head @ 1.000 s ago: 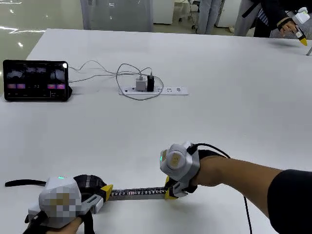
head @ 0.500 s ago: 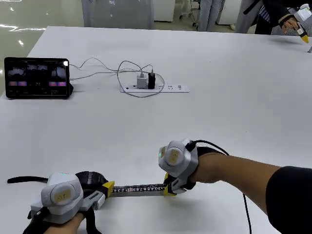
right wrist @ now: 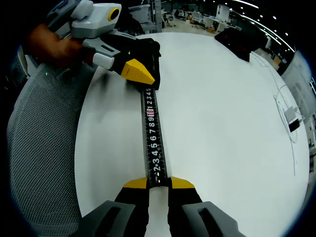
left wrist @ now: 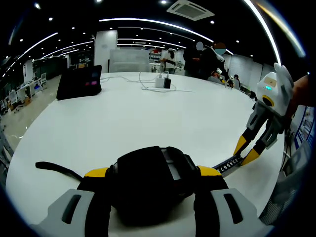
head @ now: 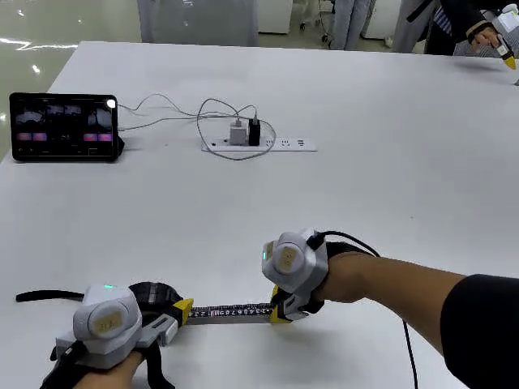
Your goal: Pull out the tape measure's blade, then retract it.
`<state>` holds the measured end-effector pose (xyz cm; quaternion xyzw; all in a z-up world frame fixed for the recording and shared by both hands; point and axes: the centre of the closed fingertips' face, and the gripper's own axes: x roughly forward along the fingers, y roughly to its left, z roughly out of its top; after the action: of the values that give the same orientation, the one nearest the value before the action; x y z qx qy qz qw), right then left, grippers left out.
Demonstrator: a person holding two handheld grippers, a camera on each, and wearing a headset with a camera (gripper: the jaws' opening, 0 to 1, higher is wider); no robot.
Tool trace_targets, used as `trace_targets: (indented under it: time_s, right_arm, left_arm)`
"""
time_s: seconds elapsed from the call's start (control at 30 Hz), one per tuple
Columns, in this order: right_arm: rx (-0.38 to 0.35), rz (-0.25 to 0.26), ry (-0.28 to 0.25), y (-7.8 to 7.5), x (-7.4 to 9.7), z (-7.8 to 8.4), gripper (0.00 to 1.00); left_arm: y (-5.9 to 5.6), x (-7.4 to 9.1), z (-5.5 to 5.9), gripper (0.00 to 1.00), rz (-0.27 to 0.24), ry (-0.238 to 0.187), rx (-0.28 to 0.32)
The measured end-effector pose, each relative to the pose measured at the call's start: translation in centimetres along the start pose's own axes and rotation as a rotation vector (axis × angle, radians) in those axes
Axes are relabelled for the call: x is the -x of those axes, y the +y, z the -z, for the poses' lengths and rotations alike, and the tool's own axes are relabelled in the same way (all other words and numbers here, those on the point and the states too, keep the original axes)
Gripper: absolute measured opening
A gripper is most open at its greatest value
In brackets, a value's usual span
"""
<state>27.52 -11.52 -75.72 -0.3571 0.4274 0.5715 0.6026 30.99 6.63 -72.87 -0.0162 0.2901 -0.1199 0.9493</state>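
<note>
My right tongs [right wrist: 158, 183], clamped on the blade [right wrist: 151, 133] tip, have drifted slightly toward the tape measure case [head: 151, 294] clamped in my left tongs [left wrist: 153, 172]; retraction seems underway.

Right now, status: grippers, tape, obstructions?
Left gripper shut on tape measure body. Right gripper shut on blade end; blade partly out, low over table. Power strip, tablet far back, not in the way.

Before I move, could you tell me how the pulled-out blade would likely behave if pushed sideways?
The blade is a thin, narrow strip, so it would probably bow or twist. Clamped by the right gripper and anchored in the case, its ends likely stay put.
</note>
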Motion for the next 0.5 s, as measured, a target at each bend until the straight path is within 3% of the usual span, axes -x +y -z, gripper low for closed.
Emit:
trace_targets:
  time_s: [0.2, 0.27, 0.5]
  right_arm:
    - [-0.004, 0.003, -0.002, 0.0, -0.12, -0.2, 0.1]
    - [-0.044, -0.005, -0.021, -0.09, -0.14, -0.36, 0.1]
    - [-0.022, 0.003, -0.02, 0.02, -0.29, -0.72, 0.1]
  left_arm:
    - [0.04, 0.0, 0.02, 0.64, 0.0, 0.001, 0.001]
    - [0.04, 0.01, 0.02, 0.64, -0.001, 0.0, 0.001]
    - [0.04, -0.06, 0.0, 0.64, 0.003, 0.004, -0.001]
